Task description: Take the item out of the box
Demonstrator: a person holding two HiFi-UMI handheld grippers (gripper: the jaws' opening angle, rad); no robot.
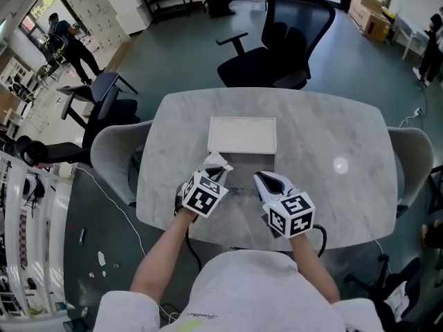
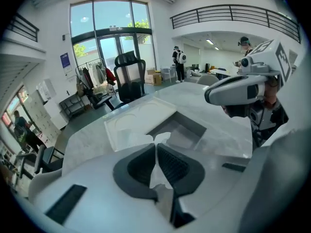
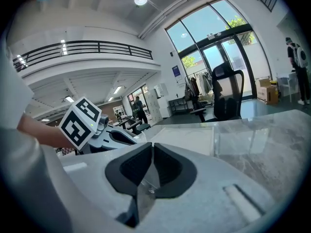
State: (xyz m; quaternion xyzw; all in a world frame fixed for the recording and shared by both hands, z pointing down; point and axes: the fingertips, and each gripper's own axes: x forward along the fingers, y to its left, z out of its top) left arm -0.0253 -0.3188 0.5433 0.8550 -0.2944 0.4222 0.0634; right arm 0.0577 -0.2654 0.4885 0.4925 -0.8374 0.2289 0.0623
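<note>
Flat white box (image 1: 242, 135), lying level

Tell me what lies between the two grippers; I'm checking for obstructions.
The clear box lies between the left gripper and the right gripper on the marble table, seen in the head view.

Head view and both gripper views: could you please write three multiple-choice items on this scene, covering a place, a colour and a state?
1. Where does the white tray lie on the table?
A. beyond the clear box, away from the person
B. on the floor
C. on a chair

2. What colour is the office chair at the table's far edge?
A. red
B. black
C. yellow

3. How is the left gripper?
A. wide open
B. shut on nothing
C. shut on a thin white item

Answers:
1 A, the head view shows the tray past the box.
2 B, its seat and back are black.
3 C, the white item stands between its closed jaws.
</note>
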